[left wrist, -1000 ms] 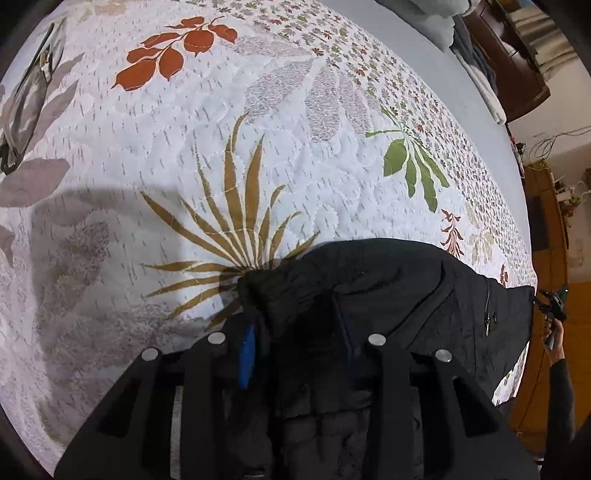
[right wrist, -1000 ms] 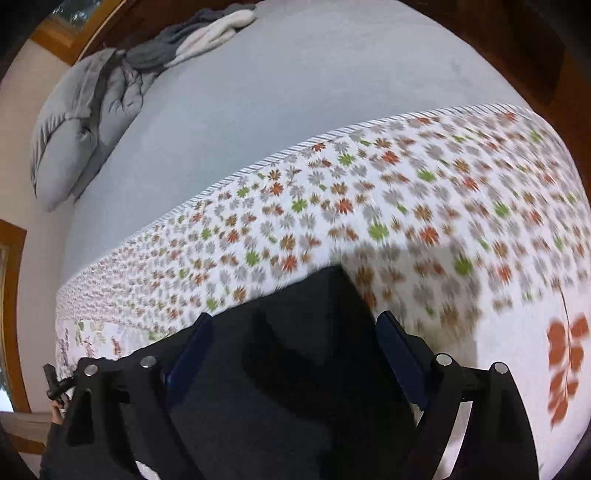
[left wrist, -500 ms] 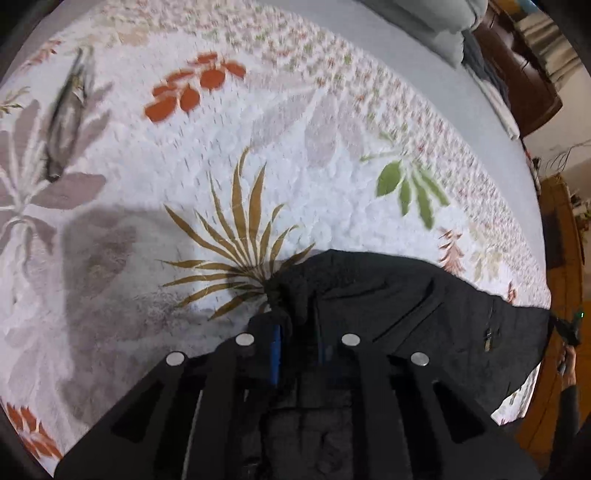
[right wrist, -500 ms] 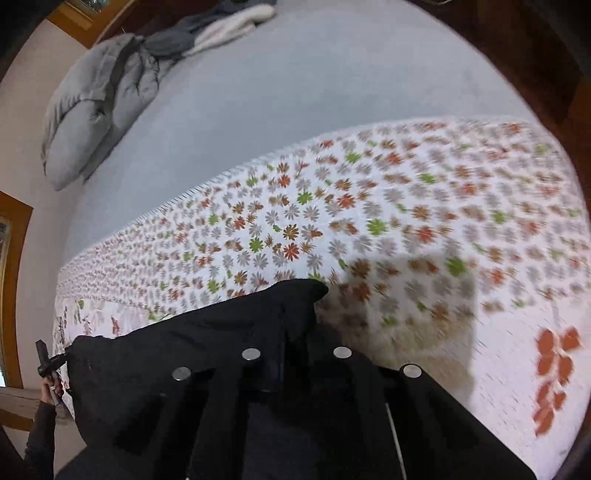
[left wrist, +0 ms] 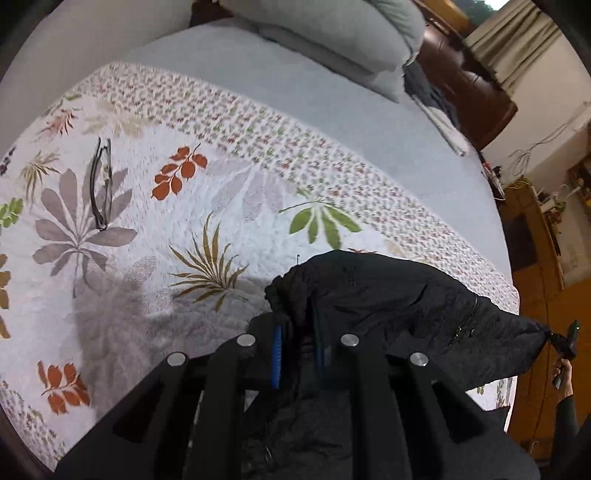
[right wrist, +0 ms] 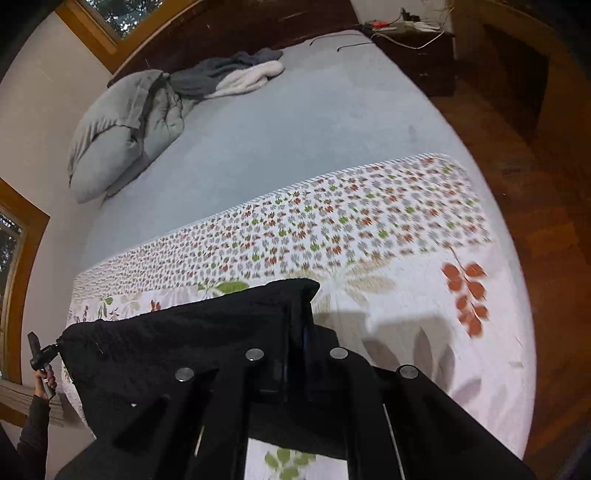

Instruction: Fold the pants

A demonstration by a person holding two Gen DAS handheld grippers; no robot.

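Both your grippers, left and right, are clenched on opposite corners of the black pants, which hang stretched between them over the leaf-print quilt, with folded eyeglasses lying at ten o'clock.

A wide bed with a pale grey-blue sheet fills the room. A white quilt printed with leaves and small flowers covers its near end. A grey pillow and a bundled grey-and-white blanket lie by the dark wooden headboard. Wood-framed windows sit in cream walls. The floor is polished brown wood. Beige curtains hang in a corner.
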